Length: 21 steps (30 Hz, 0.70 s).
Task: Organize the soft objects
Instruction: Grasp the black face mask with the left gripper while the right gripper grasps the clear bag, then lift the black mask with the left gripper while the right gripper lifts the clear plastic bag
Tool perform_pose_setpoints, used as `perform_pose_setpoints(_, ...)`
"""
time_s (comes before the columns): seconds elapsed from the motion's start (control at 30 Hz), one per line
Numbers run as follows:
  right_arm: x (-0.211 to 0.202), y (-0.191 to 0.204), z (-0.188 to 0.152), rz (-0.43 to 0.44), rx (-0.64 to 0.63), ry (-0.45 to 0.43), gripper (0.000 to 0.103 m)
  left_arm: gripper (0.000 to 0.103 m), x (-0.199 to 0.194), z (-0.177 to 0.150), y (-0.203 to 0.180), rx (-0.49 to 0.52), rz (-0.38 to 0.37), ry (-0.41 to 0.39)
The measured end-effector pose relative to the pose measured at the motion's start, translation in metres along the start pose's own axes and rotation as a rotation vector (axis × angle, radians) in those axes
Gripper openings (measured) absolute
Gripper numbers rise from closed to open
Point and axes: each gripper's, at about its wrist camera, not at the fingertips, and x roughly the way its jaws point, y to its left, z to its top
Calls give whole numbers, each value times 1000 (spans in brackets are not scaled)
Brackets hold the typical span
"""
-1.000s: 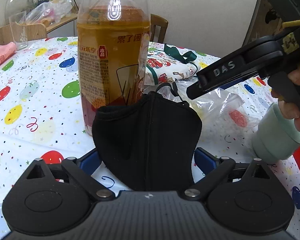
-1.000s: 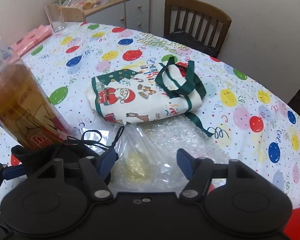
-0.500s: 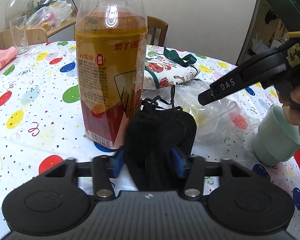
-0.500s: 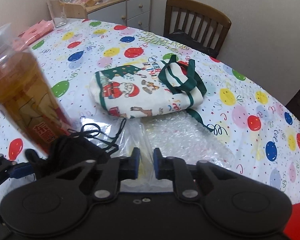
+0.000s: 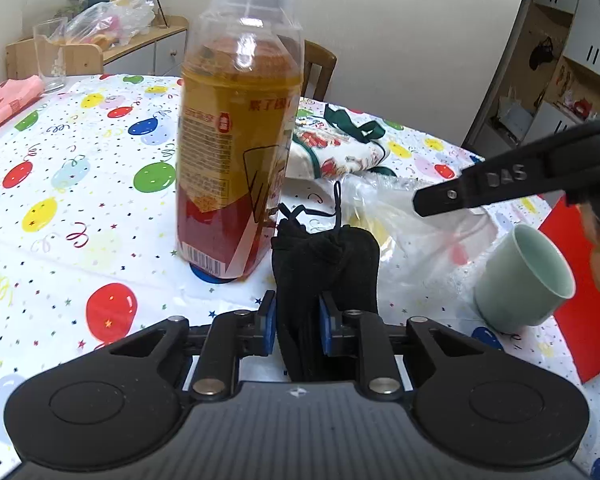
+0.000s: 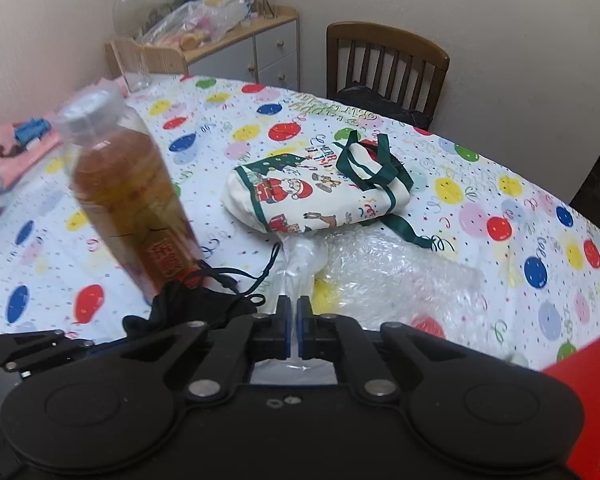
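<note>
Face mask (image 5: 324, 264) bunched between the closing left gripper (image 5: 297, 322) pads; right gripper (image 6: 293, 330) pinches the clear plastic bag (image 6: 300, 276); lift the bag mouth clear of the tea bottle (image 5: 236, 152) before feeding the mask in

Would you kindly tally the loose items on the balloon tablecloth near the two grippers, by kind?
Drink bottle: 1
Black face mask: 1
Christmas tote bag: 1
Clear plastic bag: 1
Bubble wrap sheet: 1
Pale green cup: 1
Empty drinking glass: 1
Total: 7
</note>
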Motion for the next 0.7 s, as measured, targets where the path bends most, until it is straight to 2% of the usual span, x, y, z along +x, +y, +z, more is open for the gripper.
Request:
perform_pose_setpoints(0.43,-72,-1,-24,53,47,-91,1,15,-57,-4,6,-65,-47,-59)
perform_pose_setpoints(0.7,-121,-10,-51,103,94,-140,0,15,-86,-10,6,-99,-51,-87)
